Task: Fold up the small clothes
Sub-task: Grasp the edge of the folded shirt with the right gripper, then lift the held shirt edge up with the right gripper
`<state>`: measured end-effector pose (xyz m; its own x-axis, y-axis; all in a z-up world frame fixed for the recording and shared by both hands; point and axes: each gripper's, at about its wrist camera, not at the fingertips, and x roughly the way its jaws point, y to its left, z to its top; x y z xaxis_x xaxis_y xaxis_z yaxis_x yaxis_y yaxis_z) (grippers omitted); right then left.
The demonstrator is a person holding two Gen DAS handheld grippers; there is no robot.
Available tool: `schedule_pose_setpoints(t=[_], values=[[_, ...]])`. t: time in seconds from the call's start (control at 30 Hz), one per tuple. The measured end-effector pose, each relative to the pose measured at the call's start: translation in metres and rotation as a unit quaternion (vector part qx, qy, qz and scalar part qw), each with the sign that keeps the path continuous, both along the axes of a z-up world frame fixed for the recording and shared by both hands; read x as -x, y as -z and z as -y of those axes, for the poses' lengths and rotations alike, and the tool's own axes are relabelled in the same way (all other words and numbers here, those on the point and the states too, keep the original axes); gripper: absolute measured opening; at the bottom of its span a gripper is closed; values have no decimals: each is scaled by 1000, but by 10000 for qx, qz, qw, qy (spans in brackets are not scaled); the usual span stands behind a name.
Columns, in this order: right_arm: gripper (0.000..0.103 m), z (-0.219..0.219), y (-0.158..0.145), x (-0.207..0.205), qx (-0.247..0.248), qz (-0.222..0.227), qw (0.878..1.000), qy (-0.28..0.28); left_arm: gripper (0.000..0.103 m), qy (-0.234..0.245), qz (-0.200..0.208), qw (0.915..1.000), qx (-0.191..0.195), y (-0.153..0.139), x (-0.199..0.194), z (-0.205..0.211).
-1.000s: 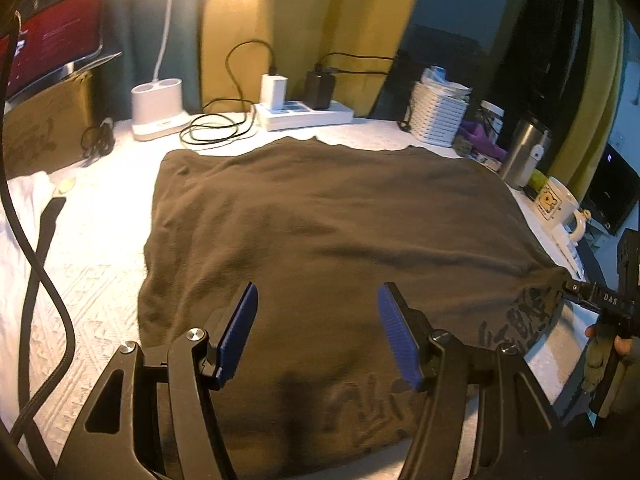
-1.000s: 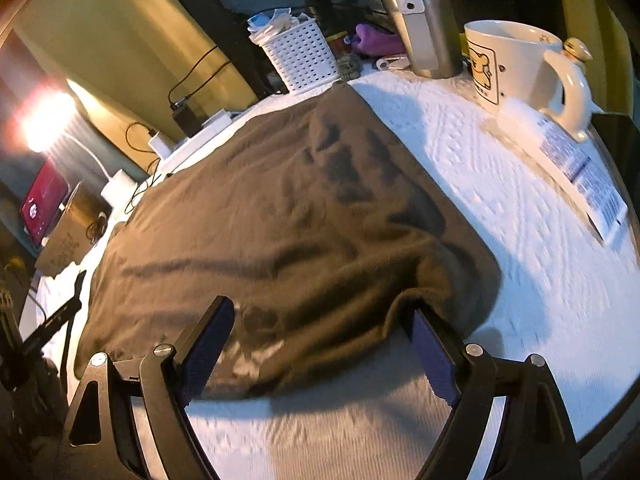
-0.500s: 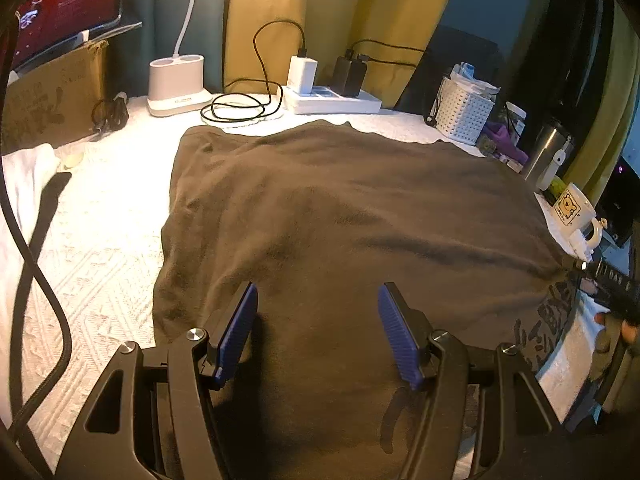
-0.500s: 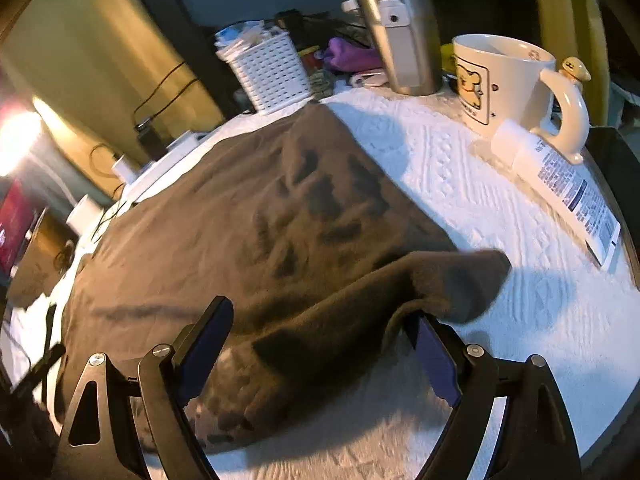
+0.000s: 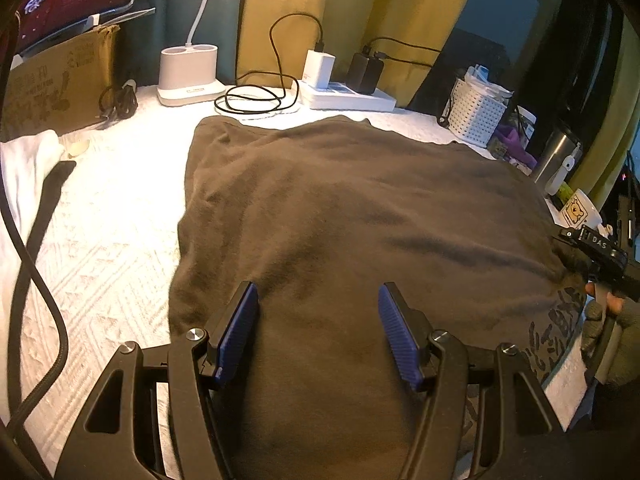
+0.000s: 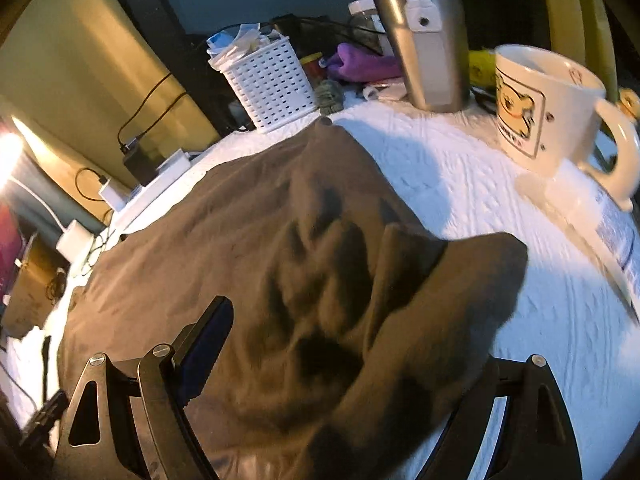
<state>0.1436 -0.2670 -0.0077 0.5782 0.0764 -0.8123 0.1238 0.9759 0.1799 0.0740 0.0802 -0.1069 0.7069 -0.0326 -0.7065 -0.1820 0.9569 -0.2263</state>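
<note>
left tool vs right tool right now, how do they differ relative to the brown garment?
The left tool sits over flat cloth of the brown garment, both blue pads bare; the right tool has bunched, raised cloth between its fingers, and the cloth hides one pad. The left tool is at the garment's near middle; the right tool is at its corner nearest the mug. Both stand wide open.

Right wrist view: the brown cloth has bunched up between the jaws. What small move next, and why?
Probably close the right gripper on the raised fold of the brown garment. Its jaws stand wide with cloth heaped between them and draped over the right-hand one. The left gripper hovers open over flat cloth, holding nothing.
</note>
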Motion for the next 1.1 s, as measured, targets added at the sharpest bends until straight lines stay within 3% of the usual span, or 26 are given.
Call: schedule_pose_setpoints(t=[0.13, 0.2, 0.3, 0.4, 0.73, 1.03, 1.1], values=[[85, -9, 3, -8, 108, 42, 9999, -101, 63, -47, 53, 10000, -8, -4, -2, -7], [58, -16, 5, -11, 266, 31, 9994, -215, 63, -79, 56, 10000, -7, -3, -3, -10], [36, -21, 8, -13, 442, 24, 9985, -307, 63, -89, 59, 9999, 11, -3, -5, -13], [26, -24, 9, -13, 438, 23, 9979, -467, 63, -46, 64, 10000, 34, -5, -4, -14], [22, -48, -29, -12, 519, 459, 9940, -842, 63, -244, 311, 9992, 48, -19, 11, -28], [21, -117, -70, -6, 557, 1010, 9807, -1580, 63, -472, 451, 9979, -6, -26, 31, -50], [16, -135, -73, -6, 518, 1065, 9766, -1796, 63, -524, 476, 9975, -15, -26, 36, -55]])
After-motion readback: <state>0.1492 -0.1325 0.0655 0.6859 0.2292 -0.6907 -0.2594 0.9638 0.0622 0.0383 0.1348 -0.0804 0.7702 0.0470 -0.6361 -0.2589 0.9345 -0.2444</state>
